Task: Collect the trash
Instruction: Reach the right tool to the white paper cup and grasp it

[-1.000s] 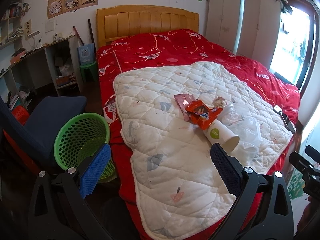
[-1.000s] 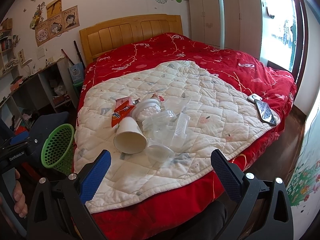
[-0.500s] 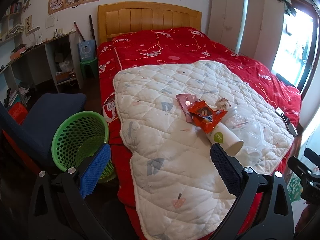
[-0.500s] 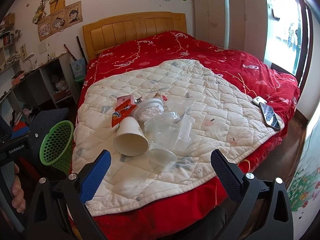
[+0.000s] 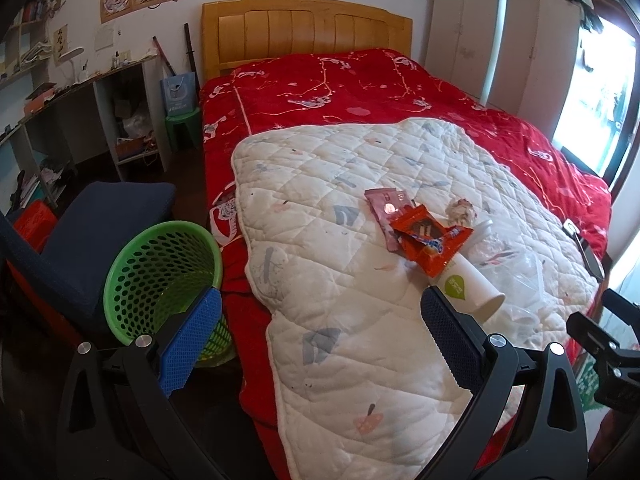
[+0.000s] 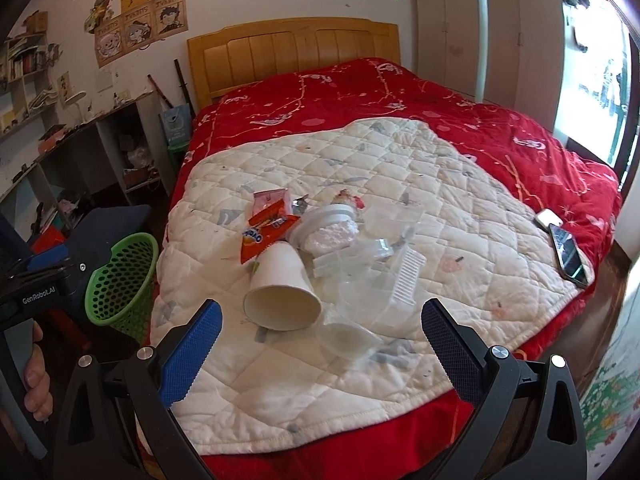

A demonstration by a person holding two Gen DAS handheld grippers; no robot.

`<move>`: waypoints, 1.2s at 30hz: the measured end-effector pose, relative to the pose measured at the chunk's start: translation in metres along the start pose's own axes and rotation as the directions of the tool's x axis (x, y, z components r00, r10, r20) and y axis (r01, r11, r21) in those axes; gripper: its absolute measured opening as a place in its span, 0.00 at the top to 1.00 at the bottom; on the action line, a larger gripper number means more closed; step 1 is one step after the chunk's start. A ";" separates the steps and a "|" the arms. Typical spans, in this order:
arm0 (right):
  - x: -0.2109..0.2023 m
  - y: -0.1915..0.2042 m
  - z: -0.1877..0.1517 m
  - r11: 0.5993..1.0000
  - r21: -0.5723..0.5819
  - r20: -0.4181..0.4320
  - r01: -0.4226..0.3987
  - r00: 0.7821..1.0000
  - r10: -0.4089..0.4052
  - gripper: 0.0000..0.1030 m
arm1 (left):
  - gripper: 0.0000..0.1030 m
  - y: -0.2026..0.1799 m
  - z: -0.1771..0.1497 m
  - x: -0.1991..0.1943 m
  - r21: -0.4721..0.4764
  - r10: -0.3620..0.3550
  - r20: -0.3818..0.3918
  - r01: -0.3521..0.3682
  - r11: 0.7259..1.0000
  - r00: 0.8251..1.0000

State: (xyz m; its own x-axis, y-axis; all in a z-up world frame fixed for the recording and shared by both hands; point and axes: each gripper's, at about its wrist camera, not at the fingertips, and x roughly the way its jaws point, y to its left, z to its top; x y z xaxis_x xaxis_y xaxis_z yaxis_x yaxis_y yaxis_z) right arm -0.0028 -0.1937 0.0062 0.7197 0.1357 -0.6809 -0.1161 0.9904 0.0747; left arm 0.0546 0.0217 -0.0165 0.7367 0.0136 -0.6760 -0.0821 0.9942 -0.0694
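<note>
While trash lies heaped near the white quilt's (image 6: 460,208) near edge, both grippers hang spread wide and empty.

A paper cup (image 6: 282,288) lies on its side, mouth toward the near edge, touching an orange wrapper (image 6: 266,228), a pink packet (image 5: 386,210) and clear plastic containers (image 6: 372,280). Left gripper (image 5: 320,338) and right gripper (image 6: 320,344) hover short of the pile. A green basket (image 5: 160,276) stands on the floor beside the bed's left edge; a phone (image 6: 570,256) lies at the right edge.

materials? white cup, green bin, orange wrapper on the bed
White cup: looks like matte paper, with a thin rolled rim and a printed green logo.
Green bin: moulded plastic, slightly glossy, walls perforated with holes.
Orange wrapper: probably plastic or foil film, shiny and crinkled.
</note>
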 end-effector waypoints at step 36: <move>0.122 0.042 0.010 0.988 -0.108 -0.194 -0.112 0.977 0.090 0.29 | 0.05 0.021 0.027 0.062 -0.005 0.006 -0.080 -0.006 1.000 0.997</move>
State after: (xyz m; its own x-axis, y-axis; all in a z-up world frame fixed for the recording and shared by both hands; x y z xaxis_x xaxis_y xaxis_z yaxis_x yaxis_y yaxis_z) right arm 0.0871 -0.1356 -0.0669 0.5601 0.2165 -0.7996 -0.2691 0.9604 0.0716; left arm 0.1167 0.0463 -0.0405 0.6801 0.0110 -0.7331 -0.0901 0.9936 -0.0687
